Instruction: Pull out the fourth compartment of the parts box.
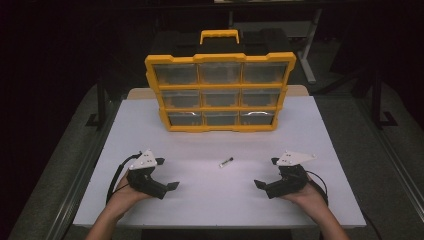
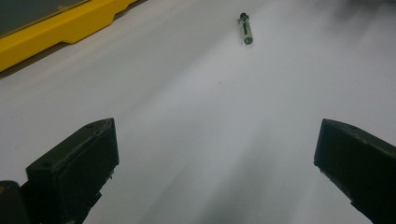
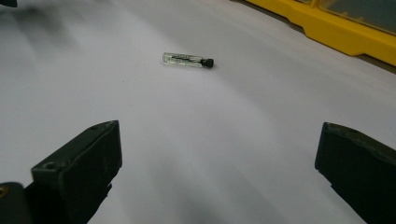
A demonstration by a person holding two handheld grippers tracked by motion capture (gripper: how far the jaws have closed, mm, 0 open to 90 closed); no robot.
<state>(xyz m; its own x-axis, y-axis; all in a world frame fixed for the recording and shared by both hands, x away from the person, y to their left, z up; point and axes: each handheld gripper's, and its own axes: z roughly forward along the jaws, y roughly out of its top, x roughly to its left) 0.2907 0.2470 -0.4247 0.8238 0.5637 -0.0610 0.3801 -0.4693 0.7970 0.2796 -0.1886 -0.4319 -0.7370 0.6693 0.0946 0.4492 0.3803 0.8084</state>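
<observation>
Both grippers, left (image 1: pixel 167 174) and right (image 1: pixel 265 172), sit wide open on the white table (image 1: pixel 150 125). Organizer (image 1: pixel 220 92) drawer contents are too blurry to read. Small vial (image 1: pixel 226 161) lies between them, touching neither.

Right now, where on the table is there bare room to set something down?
Bare white table lies left and right of the yellow drawer organizer, and along the near edge between the left gripper and right gripper. The middle holds a small vial. The back centre is crowded by the organizer.
</observation>
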